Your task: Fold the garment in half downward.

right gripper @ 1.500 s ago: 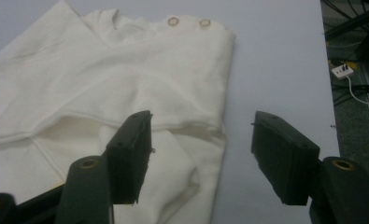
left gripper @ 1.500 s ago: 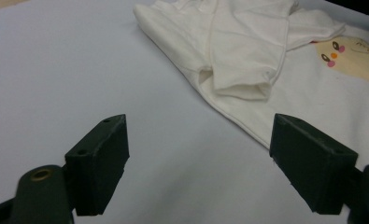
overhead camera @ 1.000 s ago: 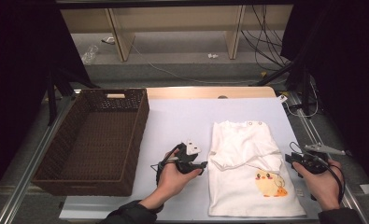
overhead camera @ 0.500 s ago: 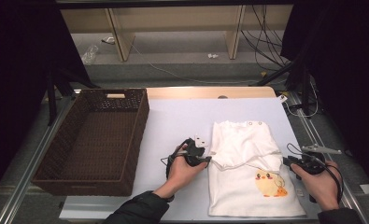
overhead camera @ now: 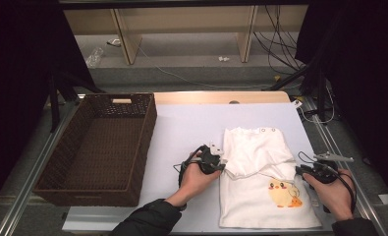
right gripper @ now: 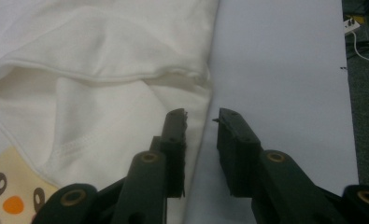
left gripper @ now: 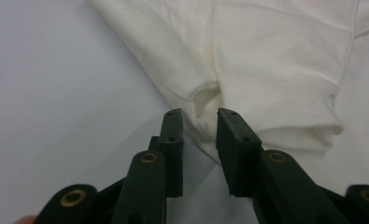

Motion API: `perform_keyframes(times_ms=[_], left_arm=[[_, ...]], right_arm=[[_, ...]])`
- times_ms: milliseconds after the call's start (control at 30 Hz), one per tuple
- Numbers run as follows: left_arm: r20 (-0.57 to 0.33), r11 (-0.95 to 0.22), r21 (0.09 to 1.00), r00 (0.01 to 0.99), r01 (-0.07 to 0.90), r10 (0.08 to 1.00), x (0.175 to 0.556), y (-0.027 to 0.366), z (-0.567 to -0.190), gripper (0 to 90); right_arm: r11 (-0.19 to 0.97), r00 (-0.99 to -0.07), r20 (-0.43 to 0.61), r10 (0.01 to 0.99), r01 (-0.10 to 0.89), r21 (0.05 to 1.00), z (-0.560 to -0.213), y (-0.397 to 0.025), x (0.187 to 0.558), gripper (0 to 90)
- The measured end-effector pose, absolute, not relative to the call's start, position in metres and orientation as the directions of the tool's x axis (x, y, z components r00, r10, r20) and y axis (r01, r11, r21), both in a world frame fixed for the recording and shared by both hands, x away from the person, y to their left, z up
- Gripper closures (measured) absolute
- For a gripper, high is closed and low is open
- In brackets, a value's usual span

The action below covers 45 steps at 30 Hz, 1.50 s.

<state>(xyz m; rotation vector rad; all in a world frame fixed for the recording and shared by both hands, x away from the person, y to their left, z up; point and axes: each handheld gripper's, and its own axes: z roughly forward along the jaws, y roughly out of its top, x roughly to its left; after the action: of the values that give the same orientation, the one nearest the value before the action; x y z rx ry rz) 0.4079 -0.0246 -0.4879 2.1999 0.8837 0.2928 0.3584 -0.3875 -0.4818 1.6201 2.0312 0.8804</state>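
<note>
A white baby shirt [overhead camera: 260, 162] with a yellow duck print [overhead camera: 282, 192] lies flat on the white table [overhead camera: 191, 123], sleeves folded inward. My left gripper [overhead camera: 222, 164] is at the shirt's left edge. In the left gripper view the shirt [left gripper: 275, 56] has its folded sleeve seam between the jaws of the open left gripper [left gripper: 200, 126]. My right gripper [overhead camera: 299, 170] is at the shirt's right edge. In the right gripper view the right gripper [right gripper: 202, 123] is open, straddling the hem of the shirt [right gripper: 102, 60], with the duck print [right gripper: 4, 191] at lower left.
A dark brown wicker basket [overhead camera: 59, 184] stands empty on the left side of the table. Bare white table lies between basket and shirt. Cables [overhead camera: 280, 44] and shelf legs are on the floor beyond the far edge.
My left gripper has moved right up to the shirt's left edge. The right gripper has edged slightly left onto the right edge. The shirt has not moved.
</note>
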Motion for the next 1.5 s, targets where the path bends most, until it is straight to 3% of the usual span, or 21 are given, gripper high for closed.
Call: perform_keyframes(times_ms=[200, 367, 500, 767, 933, 1500], left_arm=[[-0.072, -0.489, 0.703, 0.736, 0.516, 0.673, 0.407, -0.024, -0.487, 74.3], [-0.083, -0.480, 0.696, 0.724, 0.534, 0.685, 0.411, -0.023, -0.487, 66.5], [-0.059, -0.498, 0.693, 0.729, 0.522, 0.682, 0.409, -0.027, -0.486, 69.8], [-0.085, -0.480, 0.688, 0.717, 0.545, 0.692, 0.405, -0.032, -0.486, 88.7], [-0.123, -0.438, 0.691, 0.691, 0.575, 0.712, 0.405, -0.029, -0.486, 89.9], [-0.130, -0.393, 0.719, 0.666, 0.573, 0.734, 0.402, -0.013, -0.478, 90.0]], right_arm=[[0.105, -0.237, 0.104, 0.966, 0.724, 0.682, -0.482, -0.388, 0.359, 78.5], [0.107, -0.242, 0.105, 0.965, 0.724, 0.681, -0.483, -0.386, 0.359, 83.5], [0.110, -0.244, 0.104, 0.964, 0.724, 0.681, -0.483, -0.386, 0.359, 84.7], [0.112, -0.246, 0.106, 0.964, 0.729, 0.675, -0.482, -0.385, 0.359, 88.0], [0.109, -0.246, 0.110, 0.963, 0.729, 0.676, -0.482, -0.385, 0.359, 88.1], [0.106, -0.237, 0.102, 0.966, 0.726, 0.680, -0.482, -0.382, 0.359, 88.6]])
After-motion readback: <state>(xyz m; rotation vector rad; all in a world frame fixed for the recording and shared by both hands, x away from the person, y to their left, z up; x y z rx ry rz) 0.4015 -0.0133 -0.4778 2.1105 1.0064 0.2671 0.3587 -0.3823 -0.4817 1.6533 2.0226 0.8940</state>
